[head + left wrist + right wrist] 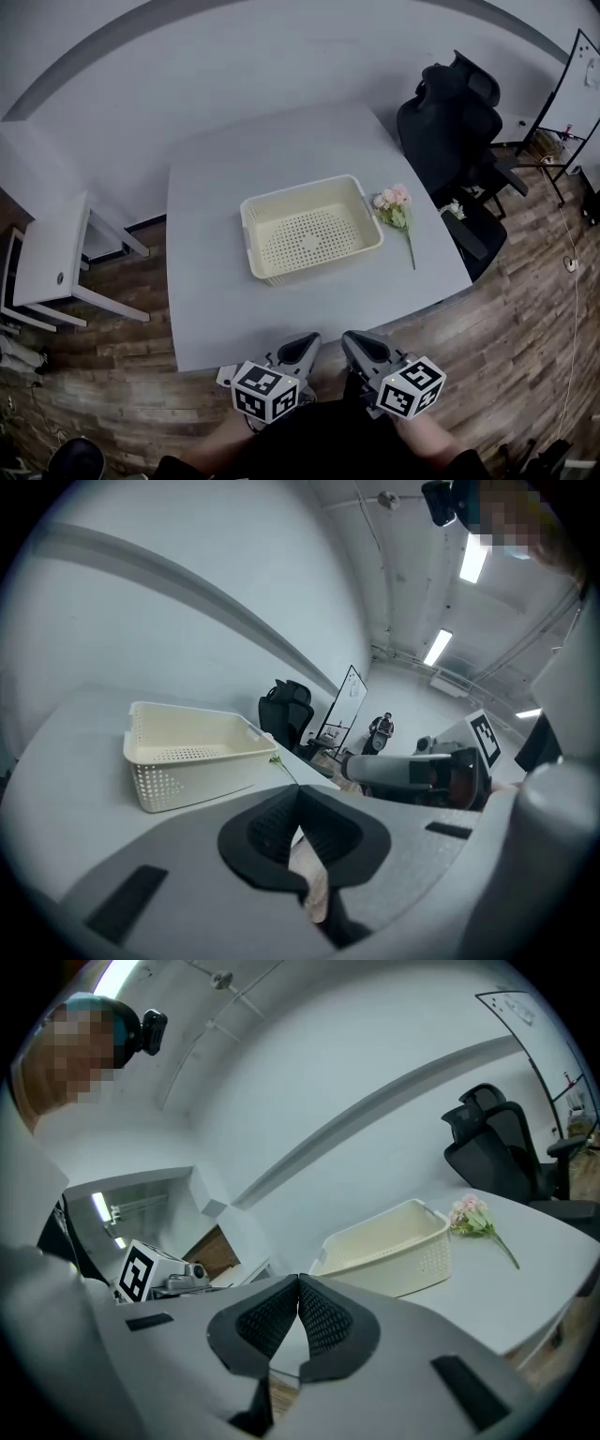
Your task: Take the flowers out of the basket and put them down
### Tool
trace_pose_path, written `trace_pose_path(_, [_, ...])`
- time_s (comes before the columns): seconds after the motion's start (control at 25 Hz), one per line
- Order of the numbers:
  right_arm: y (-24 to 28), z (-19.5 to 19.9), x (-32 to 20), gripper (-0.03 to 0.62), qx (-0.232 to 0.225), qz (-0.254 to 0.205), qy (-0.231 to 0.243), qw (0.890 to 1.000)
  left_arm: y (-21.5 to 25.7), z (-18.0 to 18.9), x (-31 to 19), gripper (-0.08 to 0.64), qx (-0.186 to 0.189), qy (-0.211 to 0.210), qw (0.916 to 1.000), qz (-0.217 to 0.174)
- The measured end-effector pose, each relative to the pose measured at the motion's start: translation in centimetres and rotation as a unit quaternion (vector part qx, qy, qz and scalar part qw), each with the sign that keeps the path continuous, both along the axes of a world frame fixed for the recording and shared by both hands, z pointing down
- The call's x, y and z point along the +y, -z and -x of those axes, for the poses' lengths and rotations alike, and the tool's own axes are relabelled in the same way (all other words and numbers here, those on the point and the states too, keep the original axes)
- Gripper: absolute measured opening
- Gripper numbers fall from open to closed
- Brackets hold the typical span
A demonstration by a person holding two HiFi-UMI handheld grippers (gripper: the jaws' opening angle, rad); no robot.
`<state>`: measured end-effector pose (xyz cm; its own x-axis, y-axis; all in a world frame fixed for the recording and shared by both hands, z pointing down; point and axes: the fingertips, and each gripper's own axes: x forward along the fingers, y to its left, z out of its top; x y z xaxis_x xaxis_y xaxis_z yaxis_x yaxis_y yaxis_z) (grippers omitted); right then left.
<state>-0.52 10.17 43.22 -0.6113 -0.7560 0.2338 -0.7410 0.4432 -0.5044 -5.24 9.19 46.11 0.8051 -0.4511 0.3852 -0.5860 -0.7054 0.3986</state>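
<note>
1. Head view, closest to us: we hold the left gripper (305,343) and the right gripper (355,341) side by side just short of the table's near edge, above the wooden floor (112,394). Each marker cube sits toward our body.
2. In the left gripper view, its two dark padded fingers (267,829) meet at the tips. They are fully closed and we see nothing caught between them.
3. In the right gripper view, the fingers (330,1319) likewise press together at the tips. This gripper is closed too and grips nothing.
4. Past both grippers lies the grey table (225,309), and neither gripper touches anything on it.
5. Near the middle of the table stands the cream basket (257,246), upright, with a perforated floor and perforated walls.
6. The flowers (395,203) lie flat on the table just beside the basket's right end, outside it. The pink blooms point toward the far side and the thin green stem runs back toward the near edge. Both grippers are well apart from them.
7. Farther off, a black office chair (450,117) stands at the table's far right corner, with a whiteboard (577,84) behind it. A white side table (49,253) stands to the left, and a pale wall rises beyond everything.
</note>
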Motion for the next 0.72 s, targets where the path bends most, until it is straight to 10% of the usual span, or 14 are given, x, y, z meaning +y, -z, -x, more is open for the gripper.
trace_pose_path(0.72, [-0.5, 2.4, 4.0, 0.023, 0.007, 0.004, -0.017, 1.000, 0.7, 1.9, 3.6, 0.008, 0.006, -0.029, 0.9994, -0.018])
